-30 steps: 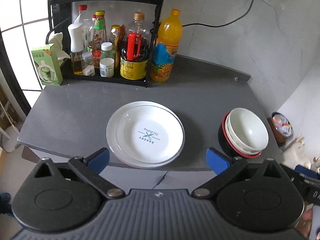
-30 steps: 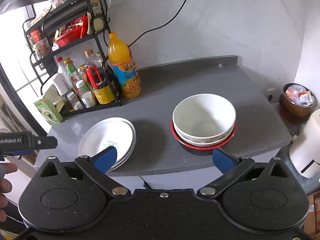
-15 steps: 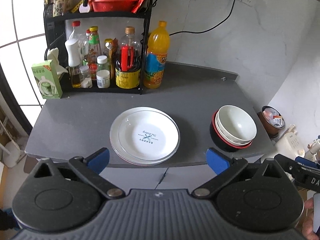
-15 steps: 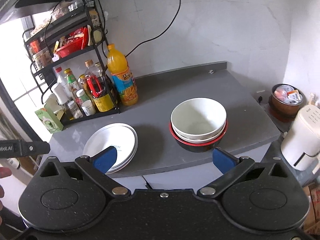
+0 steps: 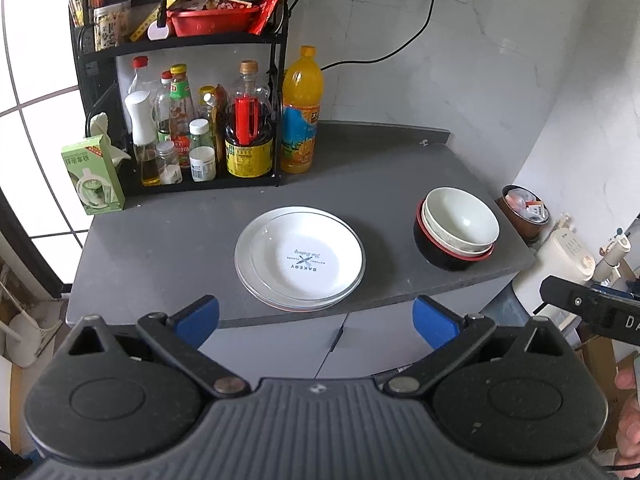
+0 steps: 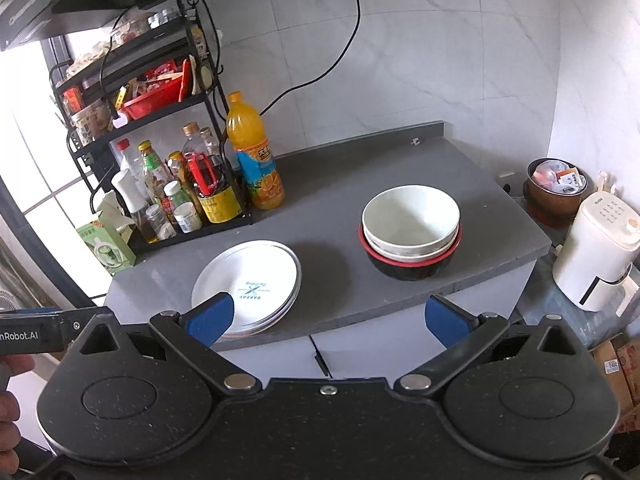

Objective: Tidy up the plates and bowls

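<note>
A stack of white plates [image 5: 300,258] [image 6: 250,280], the top one printed BAKERY, lies on the grey counter [image 5: 168,236] [image 6: 328,256] near its front edge. To its right stands a stack of bowls [image 5: 456,232] [image 6: 410,232]: white bowls nested in a black bowl with a red rim. My left gripper [image 5: 316,318] is open, held back from the counter's front edge in front of the plates, with nothing between its fingers. My right gripper [image 6: 328,318] is also open and empty, off the counter in front of the gap between plates and bowls.
A black rack [image 5: 184,92] [image 6: 160,152] of bottles and jars fills the counter's back left, with an orange juice bottle [image 5: 302,112] [image 6: 254,160] and a green carton [image 5: 92,176] beside it. A white kettle [image 6: 600,248] and a brown pot [image 6: 554,188] sit right of the counter.
Both grippers have pulled back and up from the counter, so plates and bowls look smaller and farther. The plates and bowls have not moved.
</note>
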A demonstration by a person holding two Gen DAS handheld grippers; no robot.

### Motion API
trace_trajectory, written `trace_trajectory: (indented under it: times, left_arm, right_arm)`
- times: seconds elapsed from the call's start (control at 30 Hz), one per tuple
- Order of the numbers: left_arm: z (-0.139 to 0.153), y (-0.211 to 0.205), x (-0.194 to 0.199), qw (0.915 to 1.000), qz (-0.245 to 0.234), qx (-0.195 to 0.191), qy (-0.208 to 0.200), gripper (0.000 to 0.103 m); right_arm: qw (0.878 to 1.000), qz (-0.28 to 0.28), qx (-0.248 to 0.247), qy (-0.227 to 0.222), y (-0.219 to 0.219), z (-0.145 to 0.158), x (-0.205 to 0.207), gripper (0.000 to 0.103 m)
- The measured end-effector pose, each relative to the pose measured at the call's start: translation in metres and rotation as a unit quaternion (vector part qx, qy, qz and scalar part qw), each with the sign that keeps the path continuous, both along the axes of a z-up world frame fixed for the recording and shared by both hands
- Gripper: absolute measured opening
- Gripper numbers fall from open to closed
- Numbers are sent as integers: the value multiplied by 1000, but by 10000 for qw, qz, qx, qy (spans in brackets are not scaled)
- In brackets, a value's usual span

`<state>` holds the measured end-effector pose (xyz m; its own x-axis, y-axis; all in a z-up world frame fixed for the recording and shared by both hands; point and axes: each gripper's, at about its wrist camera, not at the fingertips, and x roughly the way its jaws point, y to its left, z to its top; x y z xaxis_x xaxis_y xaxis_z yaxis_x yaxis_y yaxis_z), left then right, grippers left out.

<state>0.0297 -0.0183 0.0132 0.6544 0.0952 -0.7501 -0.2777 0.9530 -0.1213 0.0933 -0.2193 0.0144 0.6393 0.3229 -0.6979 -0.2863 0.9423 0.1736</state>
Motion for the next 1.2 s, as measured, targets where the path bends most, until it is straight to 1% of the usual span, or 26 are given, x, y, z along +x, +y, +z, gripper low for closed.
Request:
trace_trajectory:
  times: [0.07, 0.17, 0.37, 0.53, 0.7, 1.03, 1.13, 1.2]
  left_arm:
    - [1, 3, -4, 10000, -28, 58, -24, 102]
    - [2, 9, -10, 10000, -36, 1, -42, 102]
    - [5, 15, -20, 9998, -113, 65, -129, 102]
    - [3, 18, -25, 9993, -335, 89, -121, 102]
    - [1, 25, -29, 9995, -281, 93, -100, 102]
    - [6, 29, -31, 9996, -209, 98, -151, 102]
    - [6, 29, -29, 9994, -233, 206, -143, 102]
    - [5, 30, -28, 9996, -212, 170, -126, 102]
  right_arm:
    - [10000, -14, -51, 3, 5, 2, -6, 103]
    - [9999, -12, -119, -51, 12, 5, -13, 103]
    - [9998, -90, -130, -103, 21, 9, -22, 103]
    - [9998, -104, -117, -114, 26, 8, -25, 103]
    - [9998, -74, -124, -122, 29, 9, -27, 103]
    - [9998, 35, -143, -120, 30, 9, -27, 103]
    - [9998, 69, -152, -135, 31, 9, -27, 103]
    - [9998, 65, -127, -105, 31, 9, -26, 103]
